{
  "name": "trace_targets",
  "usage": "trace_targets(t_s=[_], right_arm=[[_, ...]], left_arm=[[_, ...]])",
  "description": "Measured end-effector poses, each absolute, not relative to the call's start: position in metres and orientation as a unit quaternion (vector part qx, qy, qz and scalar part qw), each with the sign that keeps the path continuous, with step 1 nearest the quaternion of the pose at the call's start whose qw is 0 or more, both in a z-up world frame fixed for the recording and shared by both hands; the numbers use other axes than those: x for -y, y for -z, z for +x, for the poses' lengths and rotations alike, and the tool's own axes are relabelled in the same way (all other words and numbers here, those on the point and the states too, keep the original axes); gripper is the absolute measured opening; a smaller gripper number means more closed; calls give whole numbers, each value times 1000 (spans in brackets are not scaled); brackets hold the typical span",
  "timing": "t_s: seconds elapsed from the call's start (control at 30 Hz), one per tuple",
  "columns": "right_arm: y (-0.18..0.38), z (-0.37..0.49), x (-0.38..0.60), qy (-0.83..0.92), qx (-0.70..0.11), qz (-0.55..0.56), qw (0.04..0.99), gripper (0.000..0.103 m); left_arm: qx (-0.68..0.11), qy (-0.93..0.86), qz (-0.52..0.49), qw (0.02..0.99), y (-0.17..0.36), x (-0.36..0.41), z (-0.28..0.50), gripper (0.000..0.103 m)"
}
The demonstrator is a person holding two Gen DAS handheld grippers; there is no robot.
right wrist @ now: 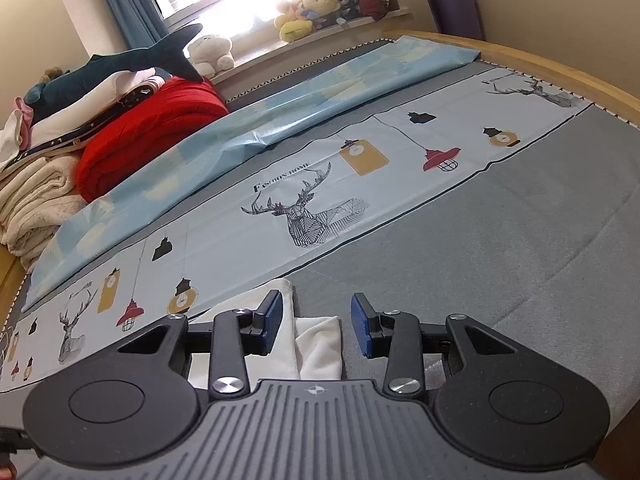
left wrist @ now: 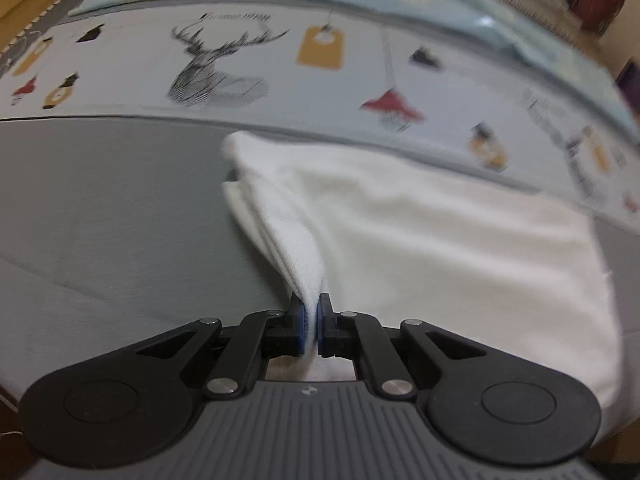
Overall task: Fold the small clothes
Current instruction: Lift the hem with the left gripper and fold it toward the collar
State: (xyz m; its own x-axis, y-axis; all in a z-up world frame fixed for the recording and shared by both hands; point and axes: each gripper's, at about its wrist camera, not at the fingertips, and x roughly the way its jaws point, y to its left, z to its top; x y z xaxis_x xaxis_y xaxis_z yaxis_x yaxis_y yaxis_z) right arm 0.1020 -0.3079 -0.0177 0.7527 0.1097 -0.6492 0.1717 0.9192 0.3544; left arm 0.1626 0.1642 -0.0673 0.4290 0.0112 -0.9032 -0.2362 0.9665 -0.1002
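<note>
A white garment [left wrist: 440, 232] lies on the grey bed sheet [left wrist: 100, 208], partly folded, with a raised ridge of layered cloth running toward me. My left gripper [left wrist: 311, 320] is shut on that ridge of the white garment near its front edge. In the right wrist view the same white garment [right wrist: 316, 344] shows as a corner between and below the fingers. My right gripper [right wrist: 316, 324] is open and holds nothing, just above that corner; its blue pads [right wrist: 274, 320] stand wide apart.
A printed band with deer and lanterns [right wrist: 304, 216] crosses the sheet behind the garment. A light blue cover [right wrist: 240, 120] lies beyond it. A red blanket [right wrist: 152, 132], folded towels and plush toys are stacked at the far left. The wooden bed frame [right wrist: 560, 68] borders the far right.
</note>
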Motion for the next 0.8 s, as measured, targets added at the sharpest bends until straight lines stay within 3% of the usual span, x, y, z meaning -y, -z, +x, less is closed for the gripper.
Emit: trace_targets(t_s=[0.13, 0.53, 0.8], right_arm=[[13, 97, 313, 20, -339, 191, 921, 39], [8, 86, 328, 19, -327, 160, 931, 39], [7, 82, 324, 8, -330, 145, 933, 39]], left_arm=[[-512, -38, -104, 852, 54, -130, 169, 5], [-480, 167, -274, 817, 42, -24, 194, 5], [-457, 233, -307, 802, 49, 65, 211, 7]])
